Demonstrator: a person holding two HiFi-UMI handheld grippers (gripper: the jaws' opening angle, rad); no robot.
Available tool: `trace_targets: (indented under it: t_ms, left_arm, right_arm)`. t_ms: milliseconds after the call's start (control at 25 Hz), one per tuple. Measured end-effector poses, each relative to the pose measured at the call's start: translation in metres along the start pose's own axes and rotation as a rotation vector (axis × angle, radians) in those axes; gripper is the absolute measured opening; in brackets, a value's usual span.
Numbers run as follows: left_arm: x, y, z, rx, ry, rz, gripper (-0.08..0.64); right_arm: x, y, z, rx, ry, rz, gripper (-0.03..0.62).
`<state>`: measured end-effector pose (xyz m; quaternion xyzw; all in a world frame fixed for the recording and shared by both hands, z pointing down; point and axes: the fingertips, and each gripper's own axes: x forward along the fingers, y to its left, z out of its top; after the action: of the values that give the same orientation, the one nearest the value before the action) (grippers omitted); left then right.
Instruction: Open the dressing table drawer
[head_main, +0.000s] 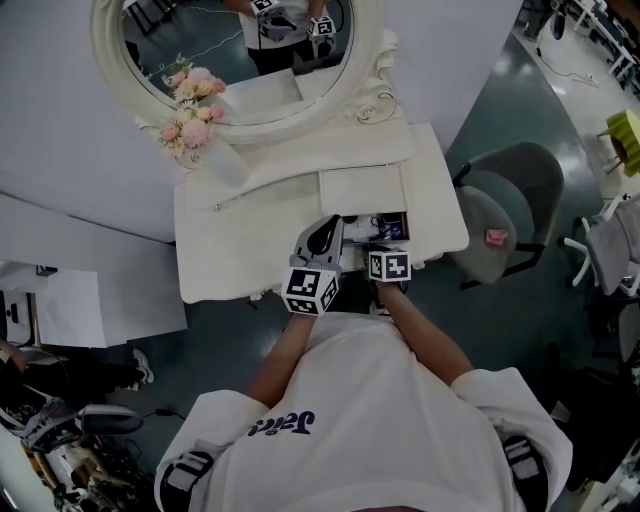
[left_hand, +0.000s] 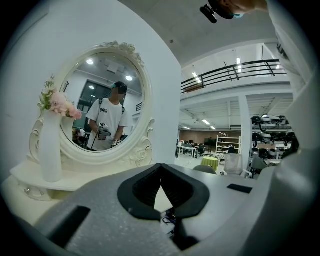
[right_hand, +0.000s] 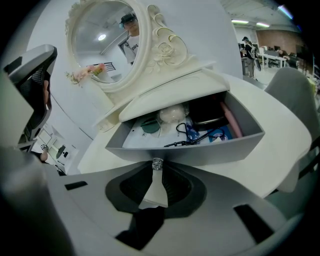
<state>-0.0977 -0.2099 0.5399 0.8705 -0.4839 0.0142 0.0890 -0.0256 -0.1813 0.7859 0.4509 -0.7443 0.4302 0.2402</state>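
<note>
The white dressing table has its right-hand drawer pulled partly out; the grey front and the inside show in the right gripper view. My right gripper is shut on the small metal drawer knob at the middle of the front. From the head view the open drawer lies just ahead of the right gripper. My left gripper hovers over the tabletop just left of the drawer. Its jaws meet at the tips with nothing between them.
Inside the drawer lie sunglasses, a black case, a pink tube and dark cords. An oval mirror and a vase of pink flowers stand at the back. A grey chair is to the right.
</note>
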Motion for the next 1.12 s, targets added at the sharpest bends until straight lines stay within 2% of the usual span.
trace_targets:
  t_ms: [1120]
  left_arm:
    - [-0.012,-0.008,-0.011,-0.040,-0.007,0.042,0.014]
  right_arm:
    - [-0.011,0.007,-0.037,-0.054,0.126,0.041,0.064]
